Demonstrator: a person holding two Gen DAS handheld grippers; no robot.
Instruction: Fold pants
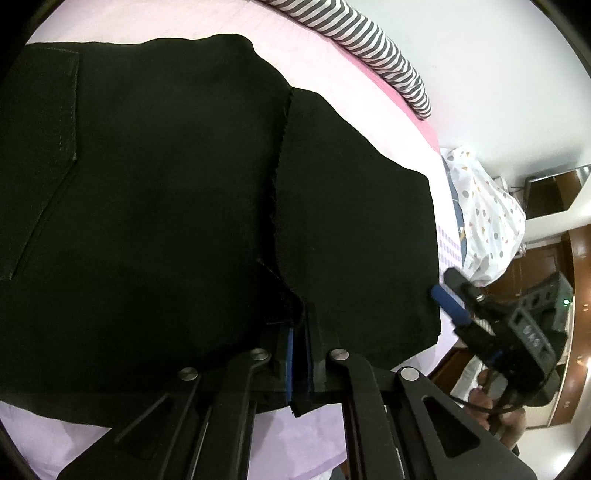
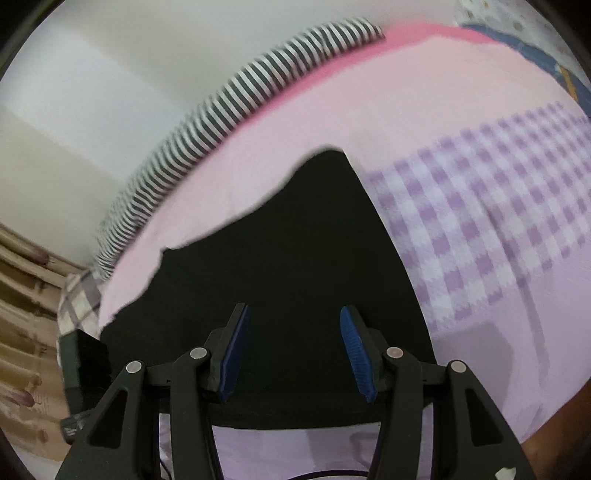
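Observation:
Black pants (image 1: 166,203) lie spread on a pink bed sheet (image 1: 122,22), with a back pocket at the left and a seam running down the middle. My left gripper (image 1: 299,365) is shut on the near edge of the pants at the seam. My right gripper (image 2: 295,350) is open and empty, hovering over the black pants (image 2: 295,258) near their end by the front edge. It also shows at the right of the left wrist view (image 1: 454,295), beside the pants' right edge.
A striped pillow (image 1: 369,40) lies along the far side of the bed by the white wall. A purple checked cloth (image 2: 480,229) lies right of the pants. A white patterned bag (image 1: 484,221) sits at the bed's end. Wooden furniture stands beyond.

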